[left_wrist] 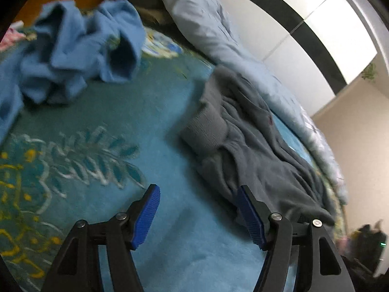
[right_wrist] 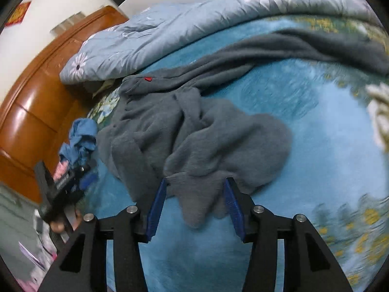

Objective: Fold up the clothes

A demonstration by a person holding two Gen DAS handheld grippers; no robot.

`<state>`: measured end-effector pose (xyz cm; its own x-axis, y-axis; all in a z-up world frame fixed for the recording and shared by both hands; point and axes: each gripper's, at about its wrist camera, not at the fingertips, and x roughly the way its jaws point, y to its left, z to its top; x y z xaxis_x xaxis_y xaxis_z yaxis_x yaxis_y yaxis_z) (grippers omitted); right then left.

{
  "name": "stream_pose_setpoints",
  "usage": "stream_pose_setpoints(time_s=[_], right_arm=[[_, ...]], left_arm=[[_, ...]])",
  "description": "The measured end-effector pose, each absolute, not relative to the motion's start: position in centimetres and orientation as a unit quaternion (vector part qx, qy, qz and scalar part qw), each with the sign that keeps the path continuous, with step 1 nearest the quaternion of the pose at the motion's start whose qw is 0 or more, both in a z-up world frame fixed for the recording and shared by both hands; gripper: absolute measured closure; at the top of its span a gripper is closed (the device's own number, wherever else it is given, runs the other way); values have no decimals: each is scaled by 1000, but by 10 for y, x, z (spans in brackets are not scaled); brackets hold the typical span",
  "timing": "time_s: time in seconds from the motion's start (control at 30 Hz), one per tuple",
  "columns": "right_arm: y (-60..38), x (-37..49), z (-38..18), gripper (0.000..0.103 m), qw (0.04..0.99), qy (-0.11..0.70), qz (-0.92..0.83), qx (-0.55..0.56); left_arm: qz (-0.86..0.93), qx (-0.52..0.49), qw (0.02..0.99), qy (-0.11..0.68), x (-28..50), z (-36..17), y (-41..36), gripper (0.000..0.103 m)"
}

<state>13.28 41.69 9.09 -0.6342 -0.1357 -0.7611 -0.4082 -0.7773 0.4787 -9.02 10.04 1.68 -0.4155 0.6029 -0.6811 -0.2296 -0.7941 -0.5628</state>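
Observation:
A grey fleece garment [right_wrist: 194, 133] lies crumpled on the teal bedspread [right_wrist: 316, 146], one long part stretching to the far right. My right gripper [right_wrist: 196, 182] stands open over its near edge; a loose flap of grey fabric lies between the blue pads [right_wrist: 155, 209], which do not press on it. In the left wrist view the same grey garment [left_wrist: 255, 146] shows a ribbed cuff. My left gripper [left_wrist: 197, 192] is open over bare bedspread [left_wrist: 121, 112], its right finger beside the garment's edge. A crumpled blue garment [left_wrist: 80, 48] lies further back.
A light blue flowered quilt [right_wrist: 170, 29] is bunched along the far side of the bed. A wooden headboard [right_wrist: 36, 102] stands at the left. A white knitted item [right_wrist: 379, 112] lies at the right edge. The left gripper [right_wrist: 60, 187], held by a hand, shows beside the blue garment [right_wrist: 81, 133].

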Motion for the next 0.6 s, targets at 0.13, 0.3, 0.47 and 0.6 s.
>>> stream_pose_setpoints(time_s=[0.13, 0.3, 0.47, 0.6], right_arm=[[427, 135, 90, 57, 101, 370, 830, -404], [446, 152, 105, 95, 141, 374, 829, -391], [479, 182, 147, 96, 183, 360, 847, -345], [513, 208, 168, 99, 217, 373, 847, -310]], left_arm=[[796, -496, 280, -207, -99, 14, 121, 33], [774, -518, 292, -219, -121, 7, 142, 33], [767, -520, 294, -233, -136, 3, 149, 40], [774, -520, 278, -230, -141, -2, 152, 84]])
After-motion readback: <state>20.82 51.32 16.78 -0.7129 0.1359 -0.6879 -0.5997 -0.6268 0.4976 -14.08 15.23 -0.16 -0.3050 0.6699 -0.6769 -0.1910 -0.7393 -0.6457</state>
